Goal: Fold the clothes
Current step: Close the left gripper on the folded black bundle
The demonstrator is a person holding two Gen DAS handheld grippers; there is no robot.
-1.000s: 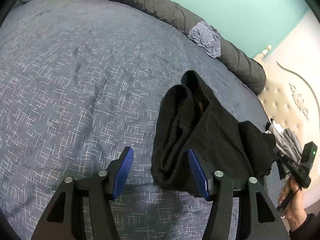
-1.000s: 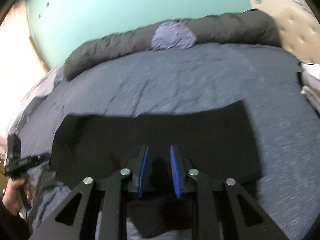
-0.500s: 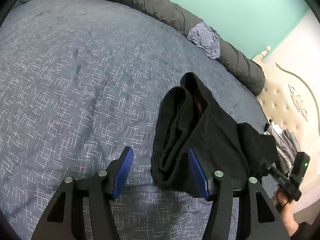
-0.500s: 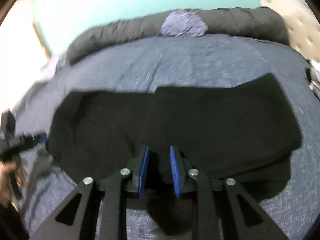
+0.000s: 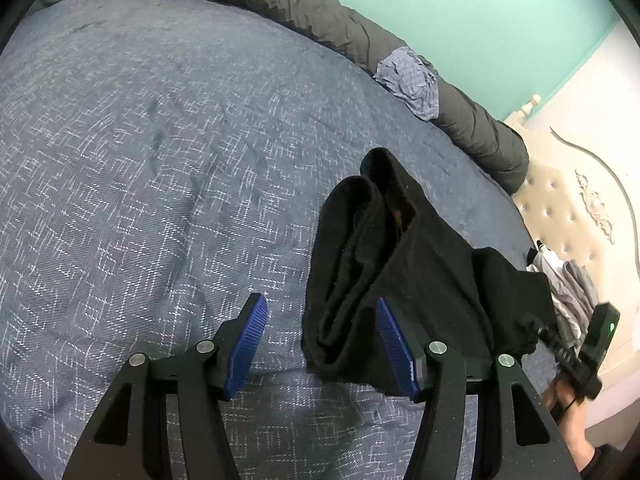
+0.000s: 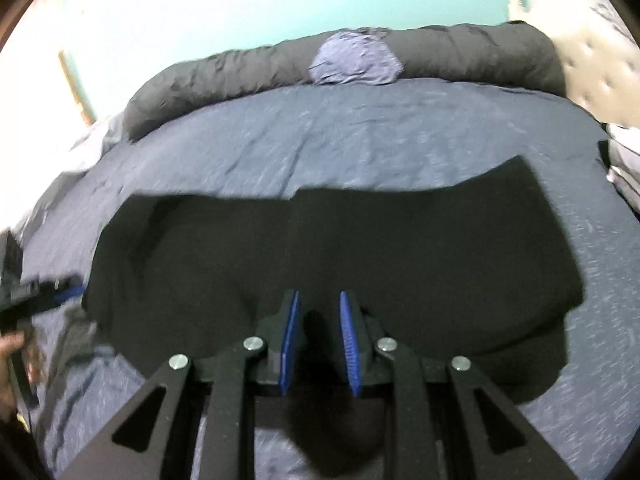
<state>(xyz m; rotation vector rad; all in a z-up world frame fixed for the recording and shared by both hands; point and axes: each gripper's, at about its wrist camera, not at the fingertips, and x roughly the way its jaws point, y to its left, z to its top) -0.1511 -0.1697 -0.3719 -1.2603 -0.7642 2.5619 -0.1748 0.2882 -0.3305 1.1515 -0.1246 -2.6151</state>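
Left gripper [image 5: 322, 342]: blue-padded fingers [image 5: 248, 344] spread wide, nothing between them; the right-hand pad sits just beside the near folded end of the black garment [image 5: 400, 260], with no grip on it. The left gripper is also visible at the far left edge of the right wrist view, with part of a hand below it.

Right gripper [image 6: 319, 340]: fingers drawn close together with a narrow gap. Black cloth fills the gap and bunches below the fingers; the gripper is pinching the near edge of the black garment [image 6: 340, 248]. The left wrist view shows the right gripper [image 5: 576, 356] at the garment's lower right corner, held by a hand [image 5: 568, 412].

Task item: the black garment lies on the blue-grey woven bedspread [image 5: 140, 180], folded lengthwise into a long band. From the right wrist view it spans most of the bed's width. That view is motion-blurred.

Beyond the garment: open bedspread, then a rolled dark grey duvet [image 5: 320, 12] along the far edge against the teal wall [image 5: 460, 8]. A crumpled blue-grey cloth [image 5: 412, 80] rests on the duvet. A stack of grey and white clothes [image 5: 568, 284] lies near the cream tufted headboard [image 5: 568, 208].

Containers: no observations to record.
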